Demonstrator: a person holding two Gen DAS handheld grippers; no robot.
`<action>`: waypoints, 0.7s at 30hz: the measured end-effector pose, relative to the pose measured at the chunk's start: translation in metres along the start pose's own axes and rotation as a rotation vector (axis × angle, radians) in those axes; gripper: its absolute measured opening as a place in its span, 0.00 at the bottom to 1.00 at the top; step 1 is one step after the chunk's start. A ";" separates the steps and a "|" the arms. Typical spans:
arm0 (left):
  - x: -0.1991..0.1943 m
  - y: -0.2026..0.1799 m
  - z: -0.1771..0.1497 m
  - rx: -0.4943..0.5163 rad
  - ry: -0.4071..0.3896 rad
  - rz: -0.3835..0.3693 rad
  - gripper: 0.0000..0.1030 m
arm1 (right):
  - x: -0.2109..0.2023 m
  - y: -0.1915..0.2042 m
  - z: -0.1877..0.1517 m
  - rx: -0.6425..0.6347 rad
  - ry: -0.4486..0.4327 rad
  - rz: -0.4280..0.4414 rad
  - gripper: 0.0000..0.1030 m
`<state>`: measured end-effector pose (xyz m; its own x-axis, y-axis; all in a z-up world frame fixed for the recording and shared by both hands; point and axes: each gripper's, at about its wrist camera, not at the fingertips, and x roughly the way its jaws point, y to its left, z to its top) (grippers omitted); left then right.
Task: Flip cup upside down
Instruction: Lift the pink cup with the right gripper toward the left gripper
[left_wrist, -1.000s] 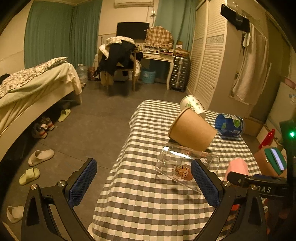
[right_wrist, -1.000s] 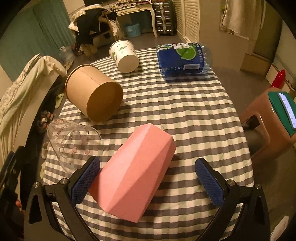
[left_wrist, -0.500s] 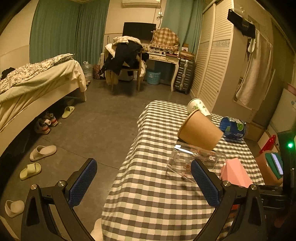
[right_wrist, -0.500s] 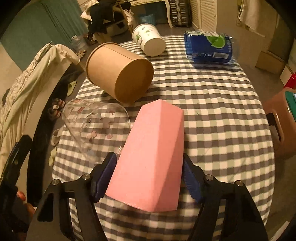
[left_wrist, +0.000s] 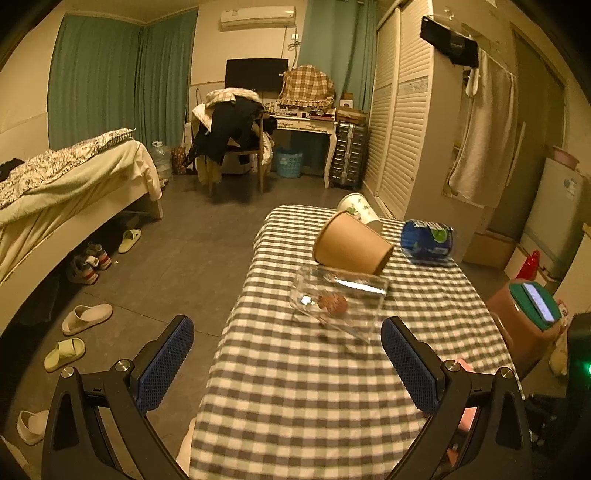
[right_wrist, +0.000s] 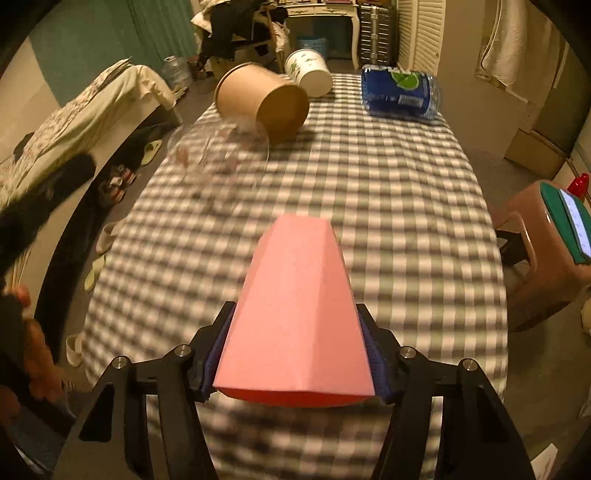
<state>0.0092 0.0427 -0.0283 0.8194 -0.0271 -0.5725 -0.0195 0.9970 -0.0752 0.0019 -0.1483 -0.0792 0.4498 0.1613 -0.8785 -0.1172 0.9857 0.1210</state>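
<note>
Over table's near edge right gripper (right_wrist: 295, 365) pinches pink cup (right_wrist: 295, 314), lifted; left gripper (left_wrist: 288, 365) spread, idle. Next: rotate mouth down, set on table (right_wrist: 406, 221).

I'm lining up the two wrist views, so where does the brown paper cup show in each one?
Left wrist: the brown paper cup lies on its side right of centre, just beyond the clear glass cup.
Right wrist: the brown paper cup lies at upper centre-left.
Shared landmark: the blue packet, to its right in both.
</note>
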 end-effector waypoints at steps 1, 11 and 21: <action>-0.002 -0.002 -0.002 0.004 -0.001 0.001 1.00 | -0.001 0.001 -0.006 -0.008 0.001 0.002 0.60; -0.003 -0.023 -0.019 0.056 0.060 0.017 1.00 | -0.005 -0.008 -0.028 -0.003 -0.037 0.053 0.64; 0.011 -0.045 -0.015 0.070 0.184 0.017 1.00 | -0.063 -0.038 -0.011 -0.040 -0.219 0.001 0.87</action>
<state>0.0101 -0.0040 -0.0436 0.7004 -0.0168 -0.7136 0.0124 0.9999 -0.0113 -0.0315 -0.1963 -0.0331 0.6310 0.1734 -0.7562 -0.1508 0.9835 0.0997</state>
